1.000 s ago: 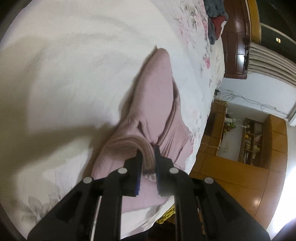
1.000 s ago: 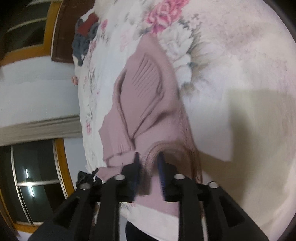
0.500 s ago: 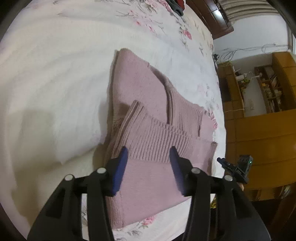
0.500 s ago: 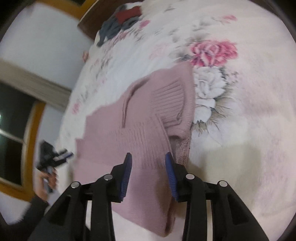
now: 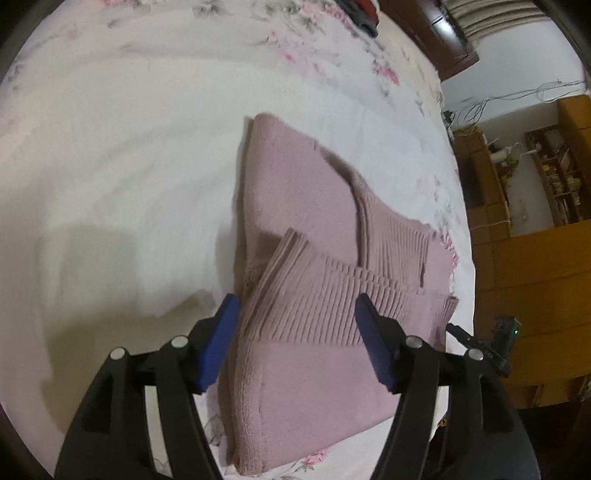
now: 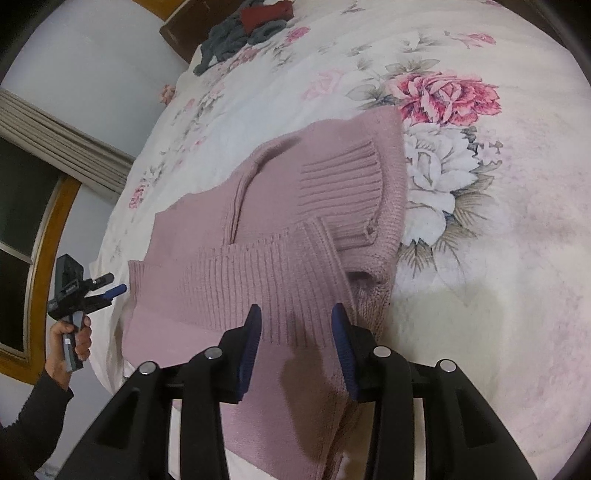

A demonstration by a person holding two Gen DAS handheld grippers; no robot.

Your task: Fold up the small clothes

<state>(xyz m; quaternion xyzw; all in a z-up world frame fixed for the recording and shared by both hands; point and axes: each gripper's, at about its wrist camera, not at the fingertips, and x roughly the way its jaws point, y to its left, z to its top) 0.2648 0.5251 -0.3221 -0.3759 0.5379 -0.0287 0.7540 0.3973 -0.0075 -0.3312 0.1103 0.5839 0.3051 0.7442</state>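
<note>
From my feeds the folded sweater (image 5: 314,236) lies flat on the bed (image 5: 110,166), ribbed hem layered on top, with a clothes pile (image 6: 243,26) far behind it near the headboard (image 5: 436,40).

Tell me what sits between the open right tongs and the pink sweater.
Nothing visible. The right tongs hang open directly over the folded pink sweater on the floral bedspread, its ribbed hem showing between the blue pads.

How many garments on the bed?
2 groups: one pink sweater, folded, lying just ahead of both open grippers, and a dark heap of clothes at the bed's far end; the heap's item count is unclear.
</note>
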